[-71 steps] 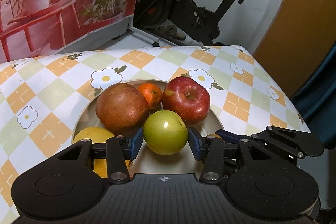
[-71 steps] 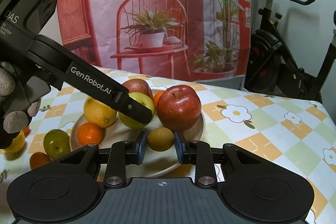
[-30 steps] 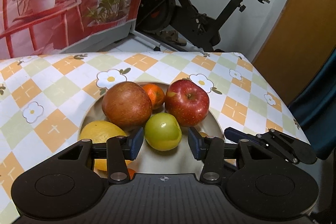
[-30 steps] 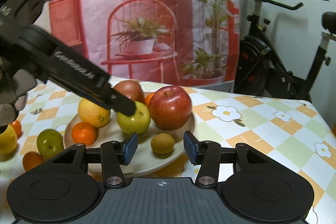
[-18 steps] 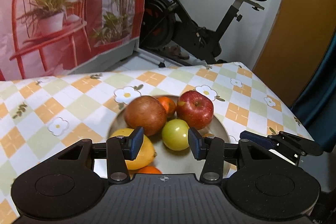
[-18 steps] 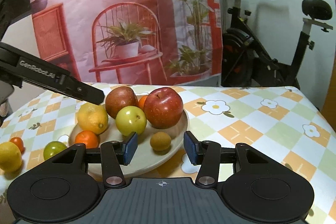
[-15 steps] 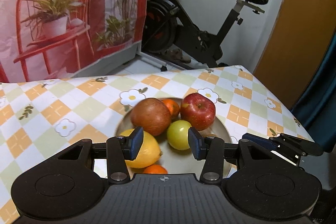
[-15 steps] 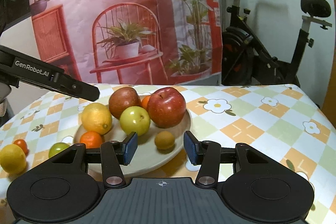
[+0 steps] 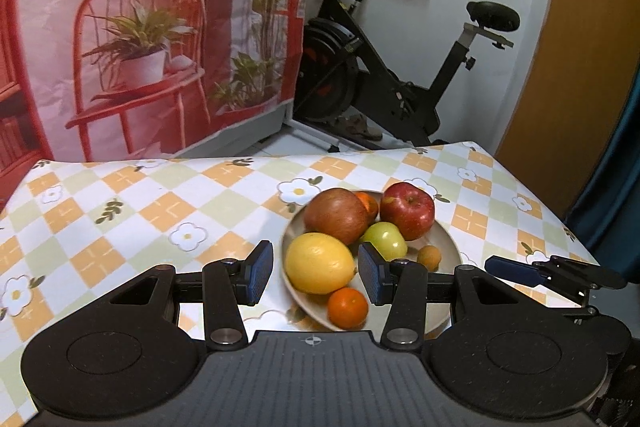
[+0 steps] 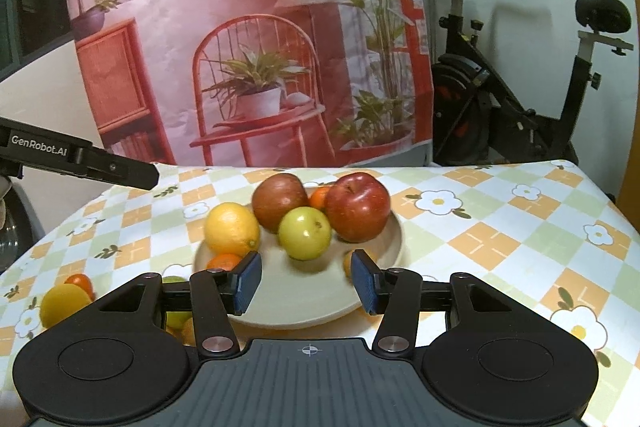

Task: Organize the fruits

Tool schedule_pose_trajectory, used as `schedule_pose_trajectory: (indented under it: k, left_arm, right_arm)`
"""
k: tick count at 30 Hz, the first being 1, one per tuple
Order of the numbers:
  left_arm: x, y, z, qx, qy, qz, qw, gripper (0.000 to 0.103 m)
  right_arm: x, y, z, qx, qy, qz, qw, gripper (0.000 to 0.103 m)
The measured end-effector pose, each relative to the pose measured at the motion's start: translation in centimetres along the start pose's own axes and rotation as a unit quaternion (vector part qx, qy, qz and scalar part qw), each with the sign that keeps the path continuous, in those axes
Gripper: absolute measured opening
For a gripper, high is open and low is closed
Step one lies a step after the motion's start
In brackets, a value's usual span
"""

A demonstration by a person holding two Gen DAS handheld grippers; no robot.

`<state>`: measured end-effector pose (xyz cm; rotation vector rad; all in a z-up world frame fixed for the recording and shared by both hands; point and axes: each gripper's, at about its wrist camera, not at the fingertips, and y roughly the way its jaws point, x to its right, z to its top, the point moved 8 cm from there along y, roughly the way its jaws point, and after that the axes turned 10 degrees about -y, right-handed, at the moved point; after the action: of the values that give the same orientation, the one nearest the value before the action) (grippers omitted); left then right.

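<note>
Both grippers — left gripper [image 9: 316, 277] and right gripper [image 10: 305, 281], jaws parted and empty — have backed off the plate [image 10: 394, 235], leaving the green apple [image 10: 305, 233] at its centre and strays at nine o'clock.

You work in home room, not lab. Table [image 9: 120, 211] wears checked floral oilcloth. Behind table, exercise bike [image 9: 384, 75] stands against white wall. Left of bike, printed backdrop [image 10: 248, 27] shows red chair, potted plants. Right of bike, wooden door [image 9: 580, 67], teal curtain [image 9: 616, 187].
</note>
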<state>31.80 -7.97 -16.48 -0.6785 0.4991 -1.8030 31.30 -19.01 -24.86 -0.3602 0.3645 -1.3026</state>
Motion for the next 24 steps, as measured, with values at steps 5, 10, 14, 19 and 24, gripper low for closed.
schedule_pose_trajectory:
  k: [5,10,14,19,24]
  left_arm:
    - [-1.2,-1.9,-0.4,0.013,0.001,0.008,0.9999,0.049]
    - [-2.8,-3.5,-0.9,0.022,-0.004,0.018,0.9996,0.049]
    - [-4.3,-4.8,-1.4,0.029,-0.01,0.027,0.9992,0.049]
    - [-6.0,-6.1,-2.0,0.036,-0.016,0.04,0.9984,0.049]
    - [-7.6,-6.9,-2.7,0.037,-0.033,0.05,0.9975,0.049]
  right_arm:
    - [-1.3,-0.8,0.3,0.001,-0.006,0.004,1.0,0.046]
    - [-2.5,-1.2,0.3,0.0,-0.011,0.008,1.0,0.047]
    - [-3.4,-1.3,0.3,-0.003,-0.012,0.011,1.0,0.047]
    - [-4.6,-1.1,0.4,-0.006,-0.016,0.018,1.0,0.048]
    - [-5.7,-0.9,0.6,-0.009,-0.02,0.024,0.999,0.048]
